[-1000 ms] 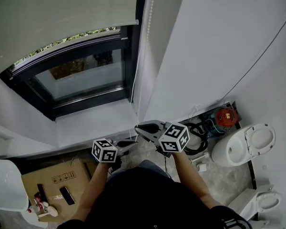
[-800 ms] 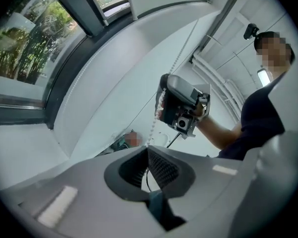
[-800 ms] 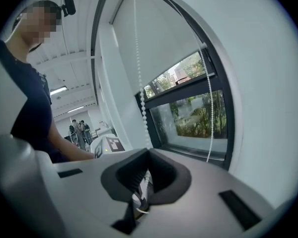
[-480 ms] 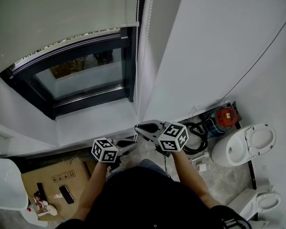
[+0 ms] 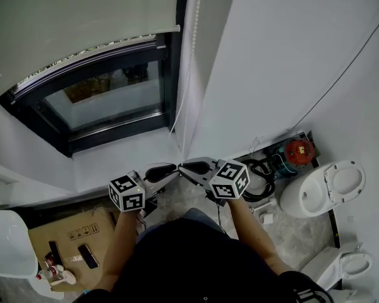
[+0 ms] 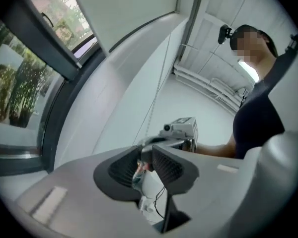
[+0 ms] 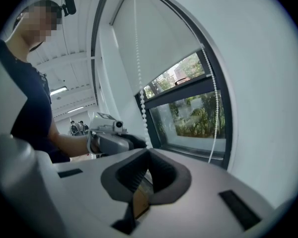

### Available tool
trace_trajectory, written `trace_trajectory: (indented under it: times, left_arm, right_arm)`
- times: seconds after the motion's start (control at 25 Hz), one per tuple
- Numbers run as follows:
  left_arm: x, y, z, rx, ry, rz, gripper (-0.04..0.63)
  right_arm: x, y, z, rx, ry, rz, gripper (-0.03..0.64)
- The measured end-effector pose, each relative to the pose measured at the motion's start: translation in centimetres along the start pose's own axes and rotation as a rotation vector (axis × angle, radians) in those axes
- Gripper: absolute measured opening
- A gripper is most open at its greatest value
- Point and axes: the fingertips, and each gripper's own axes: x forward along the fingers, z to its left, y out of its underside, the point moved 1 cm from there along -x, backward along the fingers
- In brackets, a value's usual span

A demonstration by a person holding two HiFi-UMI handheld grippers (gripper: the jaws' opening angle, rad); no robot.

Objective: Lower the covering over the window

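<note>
Blind [image 5: 82,8] fabric covers only the upper part of the window [image 5: 107,100] in the head view; its bottom bar hangs well above the sill and leaves dark-framed glass bare. A bead chain [image 5: 191,55] drops along the window's right edge. The left gripper [image 5: 172,168] and right gripper [image 5: 183,166] meet tip to tip just off the sill's right corner. On the floor, a cardboard box [image 5: 69,235] lies against the wall under the window and a toilet [image 5: 322,194] stands at the right edge.

In the left gripper view, the left gripper's [image 6: 145,158] jaws have just been opening. They stand a narrow way apart with nothing pressed between the pads, and the chain [image 6: 159,78] comes down to the right gripper's tips just beyond them.

In the right gripper view, the right gripper's [image 7: 148,155] jaws are closed together. One strand of the chain [image 7: 137,73] runs straight down to their tips and seems pinched there, while the other strand hangs beside the window frame.
</note>
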Motion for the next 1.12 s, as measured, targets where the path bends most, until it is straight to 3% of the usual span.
trace_trajectory:
  times: [0.2,0.4,0.6,0.72,0.8,0.88,1.0,1.12]
  left_arm:
    - [0.2,-5.9,-1.8,0.099,0.022,-0.087,0.083]
    - [1.2,-9.9,-3.3,0.197,0.043,-0.111,0.087]
    - [2.3,-12.4,-3.8,0.227,0.05,-0.13,0.091]
    - [3.1,-12.3,-3.6,0.228,0.035,-0.107,0.089]
    - [3.3,-12.0,-3.7,0.214,0.034,-0.104,0.014]
    - [3.3,-11.7,-3.7,0.195,0.024,-0.098,0.012]
    - [3.8,-9.5,-2.7,0.215,-0.003,-0.001,0.011]
    - [3.6,-6.9,-1.9,0.135,0.005,0.018,0.011]
  right_arm:
    - [-0.3,0.3,0.1,0.001,0.004,0.006,0.012]
    - [-0.5,0.5,0.3,0.0,0.005,0.01,0.012]
    - [-0.8,0.5,0.3,-0.003,0.009,0.014,0.012]
    - [-0.7,0.6,0.2,-0.002,0.01,0.011,0.012]
    - [-0.7,0.6,0.2,0.001,0.008,0.009,0.012]
    - [-0.7,0.8,0.1,-0.004,0.01,0.024,0.012]
    - [-0.2,3.0,-0.4,-0.041,0.035,0.142,0.012]
    - [0.3,5.5,-0.5,0.003,0.041,0.202,0.012]
